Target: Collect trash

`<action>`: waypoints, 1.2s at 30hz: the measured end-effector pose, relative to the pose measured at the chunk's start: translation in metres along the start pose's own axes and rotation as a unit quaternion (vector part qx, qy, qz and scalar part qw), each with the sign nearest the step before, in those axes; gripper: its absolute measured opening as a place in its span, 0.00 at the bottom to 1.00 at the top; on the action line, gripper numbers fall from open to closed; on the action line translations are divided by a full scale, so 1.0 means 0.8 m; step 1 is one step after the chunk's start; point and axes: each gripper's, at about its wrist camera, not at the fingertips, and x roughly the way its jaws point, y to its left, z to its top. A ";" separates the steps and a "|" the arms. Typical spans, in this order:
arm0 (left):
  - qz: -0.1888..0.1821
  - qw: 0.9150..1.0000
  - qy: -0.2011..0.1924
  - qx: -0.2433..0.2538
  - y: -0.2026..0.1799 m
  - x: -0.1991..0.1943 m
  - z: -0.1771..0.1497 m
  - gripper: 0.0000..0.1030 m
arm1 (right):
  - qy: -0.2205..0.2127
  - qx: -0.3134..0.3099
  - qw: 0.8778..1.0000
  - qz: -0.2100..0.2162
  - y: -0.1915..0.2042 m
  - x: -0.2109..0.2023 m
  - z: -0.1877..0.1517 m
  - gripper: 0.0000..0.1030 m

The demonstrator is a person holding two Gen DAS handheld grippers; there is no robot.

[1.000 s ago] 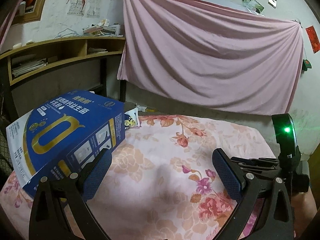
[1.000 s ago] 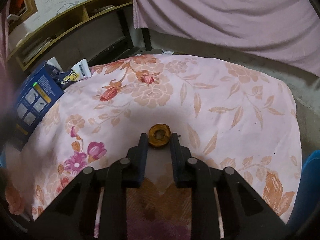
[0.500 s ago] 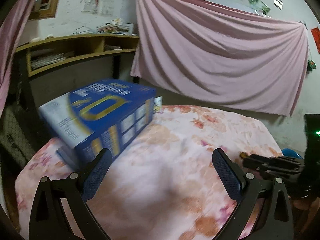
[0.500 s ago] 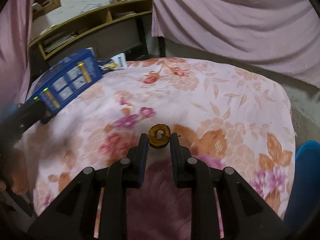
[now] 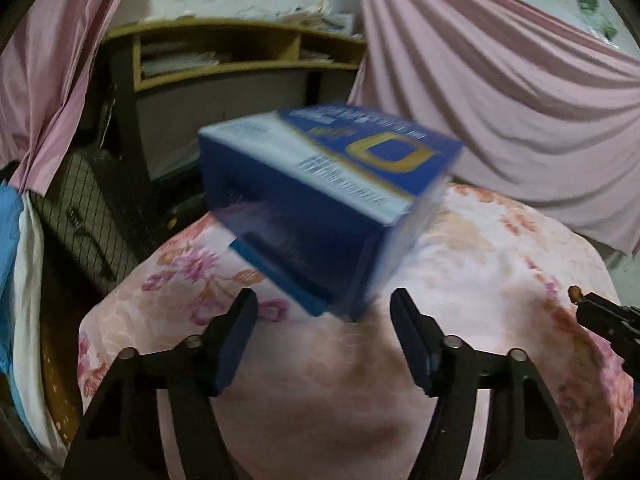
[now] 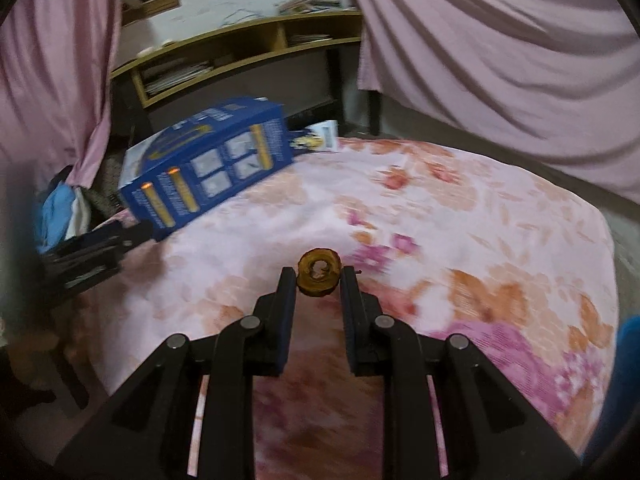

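Note:
A blue carton [image 5: 332, 208] with gold and white print lies on the floral table cloth [image 5: 500, 256], blurred, just ahead of my left gripper [image 5: 324, 312], whose jaws stand wide open and apart from it. The carton also shows in the right wrist view [image 6: 208, 168] at the table's far left. My right gripper [image 6: 319, 276] is shut on a small brown ring-shaped scrap [image 6: 319, 272], held above the cloth. A small white packet [image 6: 318, 138] lies behind the carton.
A wooden shelf unit [image 5: 224, 56] with papers stands behind the table. Pink curtains [image 5: 500, 92] hang at the back and left. A blue object [image 6: 628, 380] sits past the table's right edge. Blue and white cloth [image 5: 16, 280] lies at the left.
My left gripper has swung left and now faces the blue carton head-on, with its jaws narrower. My right gripper has drawn back from the table, still holding the ring scrap.

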 end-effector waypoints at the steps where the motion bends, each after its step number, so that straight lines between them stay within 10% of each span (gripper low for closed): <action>1: 0.000 1.000 0.004 -0.002 0.004 0.003 0.000 0.56 | 0.001 -0.004 1.000 0.007 0.006 0.004 0.002 0.48; 36: 0.024 0.999 0.023 0.036 0.037 0.008 -0.001 0.16 | 0.031 -0.030 0.998 0.045 0.047 0.046 0.009 0.48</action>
